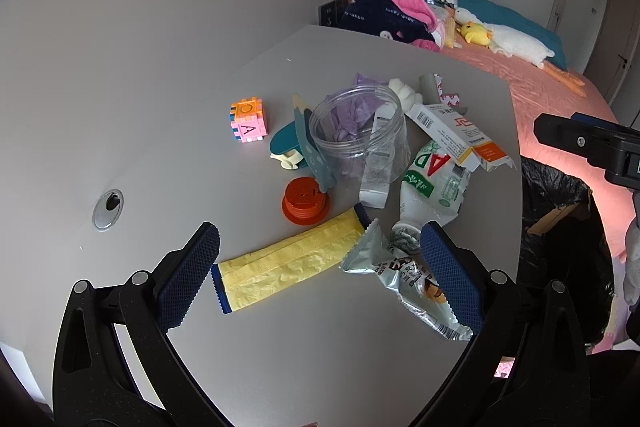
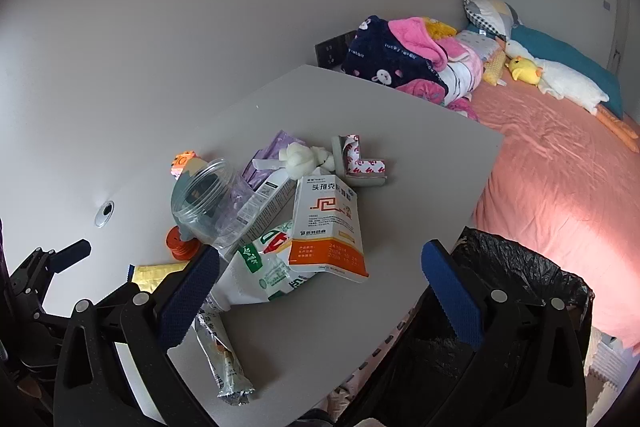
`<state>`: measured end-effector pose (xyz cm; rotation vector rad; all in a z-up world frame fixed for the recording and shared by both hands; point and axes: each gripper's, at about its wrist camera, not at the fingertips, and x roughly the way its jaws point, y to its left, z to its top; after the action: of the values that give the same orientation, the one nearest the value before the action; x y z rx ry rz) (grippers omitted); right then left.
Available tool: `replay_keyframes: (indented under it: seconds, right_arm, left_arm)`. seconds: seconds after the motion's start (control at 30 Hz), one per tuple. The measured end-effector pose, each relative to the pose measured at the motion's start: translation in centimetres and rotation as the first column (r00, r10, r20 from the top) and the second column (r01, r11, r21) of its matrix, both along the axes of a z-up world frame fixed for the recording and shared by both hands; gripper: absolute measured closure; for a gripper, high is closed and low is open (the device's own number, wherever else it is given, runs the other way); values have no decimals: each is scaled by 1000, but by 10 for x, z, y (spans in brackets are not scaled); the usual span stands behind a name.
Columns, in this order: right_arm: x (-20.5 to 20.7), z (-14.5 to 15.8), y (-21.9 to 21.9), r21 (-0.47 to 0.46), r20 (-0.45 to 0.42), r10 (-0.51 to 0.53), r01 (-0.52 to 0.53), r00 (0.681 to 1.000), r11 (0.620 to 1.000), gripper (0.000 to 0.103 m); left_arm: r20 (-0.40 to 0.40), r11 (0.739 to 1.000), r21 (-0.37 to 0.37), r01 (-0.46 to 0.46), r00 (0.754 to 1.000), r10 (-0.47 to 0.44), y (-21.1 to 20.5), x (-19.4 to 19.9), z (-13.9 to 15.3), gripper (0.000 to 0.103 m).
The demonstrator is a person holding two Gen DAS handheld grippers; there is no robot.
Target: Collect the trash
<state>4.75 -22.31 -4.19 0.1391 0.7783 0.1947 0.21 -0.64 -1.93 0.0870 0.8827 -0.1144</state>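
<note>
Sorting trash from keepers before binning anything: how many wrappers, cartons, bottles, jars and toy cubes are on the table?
Wrappers: 2, yellow wrapper and silver snack wrapper
Cartons: 2, orange-and-white box and slim white carton
Bottles: 1, crushed bottle
Jars: 1, clear jar
Toy cubes: 1, letter cube
Total: 7

Soft, dim daylight; pink glow on the bed (image 2: 560,187); sharp focus; heavy fisheye bending, dark corners.

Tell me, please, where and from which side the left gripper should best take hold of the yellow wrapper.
Probably across its narrow middle, from above: the yellow wrapper lies flat and long on the table, already between the open left gripper fingers, with bare surface on both long sides.
</note>
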Motion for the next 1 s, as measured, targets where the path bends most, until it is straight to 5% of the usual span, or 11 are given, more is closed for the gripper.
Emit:
replay_keyframes:
  seconds: [0.5,0.77,1.0]
  right_arm:
    - [35,-27,15,-17,-97,-39,38,994,999,3]
    - [72,-43,14,-19,-176,-72,70,982,997,3]
    - [101,-59,18,-16,-232,-85,84,969,996,3]
  left_arm:
    - [-139,995,61,84,988,-75,27,26,-54,6]
    - [-220,983,8,181,960,-175,37,47,-79,6]
    - [-243,971,48,234,946,-216,39,53,-91,6]
